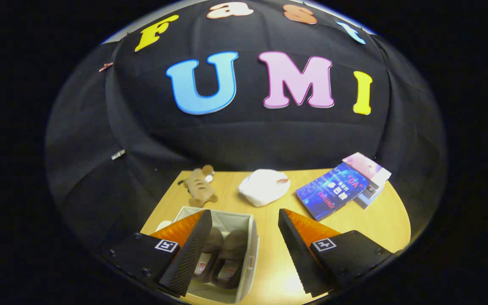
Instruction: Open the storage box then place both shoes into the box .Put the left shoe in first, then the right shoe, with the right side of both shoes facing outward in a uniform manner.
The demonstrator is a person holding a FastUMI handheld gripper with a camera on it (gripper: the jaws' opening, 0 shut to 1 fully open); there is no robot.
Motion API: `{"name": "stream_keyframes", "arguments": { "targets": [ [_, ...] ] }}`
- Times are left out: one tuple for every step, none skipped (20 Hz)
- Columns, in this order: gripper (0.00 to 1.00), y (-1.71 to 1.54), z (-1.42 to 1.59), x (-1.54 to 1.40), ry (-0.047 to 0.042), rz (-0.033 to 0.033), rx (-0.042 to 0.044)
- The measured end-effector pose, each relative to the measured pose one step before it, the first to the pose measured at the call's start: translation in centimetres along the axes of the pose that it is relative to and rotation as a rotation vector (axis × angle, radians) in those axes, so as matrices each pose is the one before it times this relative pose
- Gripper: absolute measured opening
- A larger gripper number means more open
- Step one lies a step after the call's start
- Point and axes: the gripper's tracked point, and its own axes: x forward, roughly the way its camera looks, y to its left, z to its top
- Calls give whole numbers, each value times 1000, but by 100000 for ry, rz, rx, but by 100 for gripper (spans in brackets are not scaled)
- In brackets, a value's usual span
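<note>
The fingers (244, 250) are standing wide apart, gripping nothing, and hovering above the near part of the wooden table (354, 220). One finger is hanging over the near left corner of the storage box (250, 250), and the other is hanging over bare tabletop just to the right of it.

The box is sitting open on the table, mostly in the gap between the fingers and partly under the left one. It is a pale fabric box with upright walls. Inside it, two brown shoes (223, 258) are lying side by side, touching each other, with their toes pointing away from the fingers. The left finger is covering part of the left-hand shoe, so I cannot tell how it is resting against the box wall. A small pale thing (163, 224) is peeking out just beside the box's far left corner; it is too hidden to identify.

Beyond the box, a brown stuffed toy (199, 186) is lying near the far edge of the table. Ahead of the gap between the fingers, a white cap (263, 186) is resting on the table. Beyond the right finger, a blue book (333, 190) is lying flat, leaning onto a small stack of books (371, 178) behind it.
</note>
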Motion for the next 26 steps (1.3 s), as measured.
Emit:
{"name": "stream_keyframes", "arguments": {
  "targets": [
    [98,-1377,1395,-596,-3644,241,28],
    [98,-1537,1474,-731,-3681,-120,-869],
    [98,-1457,1457,-1017,-3392,-281,-1215],
    [98,-1751,1159,-879,-2403,-894,-980],
    [98,-1401,1093,-942,-2601,-542,-883],
    [98,-1558,884,-801,-2263,-652,-1074],
    [98,-1430,802,-777,-2615,379,-1357],
    [98,-1274,819,-709,-2415,525,-1095],
    [98,-1113,642,-794,-1982,719,-925],
    [97,-997,739,-832,-2140,714,-1175],
    [97,-1175,766,-706,-2600,87,-1473],
    [97,-946,520,-688,-1189,374,-657],
    [97,-572,83,-934,-565,1246,839],
    [97,-95,290,-718,-911,1396,970],
    [97,-689,266,-854,-747,1030,836],
    [97,-539,133,-861,-903,1044,324],
    [97,-689,-67,-775,-475,750,-257],
    [97,-700,-121,-782,83,403,-645],
    [97,-724,-422,-758,519,201,-577],
    [97,-676,-438,-753,717,244,-31],
    [97,-680,-461,-573,443,-152,467],
    [97,-762,-384,-602,559,-388,480],
    [97,-909,-327,-472,154,-734,-272],
    [97,-892,-401,-425,242,-784,-748],
    [97,-870,-529,-330,939,-662,-153],
    [97,-527,-468,-279,765,55,838]
  ]
}}
